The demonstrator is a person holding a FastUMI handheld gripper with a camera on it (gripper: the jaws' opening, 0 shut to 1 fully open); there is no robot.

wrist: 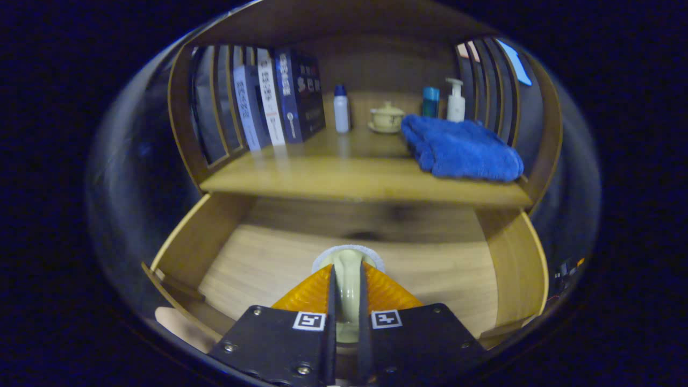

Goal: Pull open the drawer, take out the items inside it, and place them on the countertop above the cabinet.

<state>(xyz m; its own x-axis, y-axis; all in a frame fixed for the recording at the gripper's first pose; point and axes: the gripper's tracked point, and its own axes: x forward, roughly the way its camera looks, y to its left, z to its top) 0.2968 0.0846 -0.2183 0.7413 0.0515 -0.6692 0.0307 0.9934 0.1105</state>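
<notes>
The wooden drawer [204, 236] stands pulled open under the countertop [355, 177]. My gripper [347, 279] hangs over the drawer's bare floor, shut on a pale cream tube-like item [348, 263] with a white rounded end that pokes out past the fingertips. Both fingers [312, 293] press on its sides. The rest of the item is hidden between the fingers.
On the countertop lie a folded blue towel [459, 148] at the right, with a teal bottle [430, 101] and a white pump bottle [456, 101] behind it. A small lidded cup [386, 117], a white bottle [342, 109] and upright books [279, 102] stand further left. Slatted side walls flank the shelf.
</notes>
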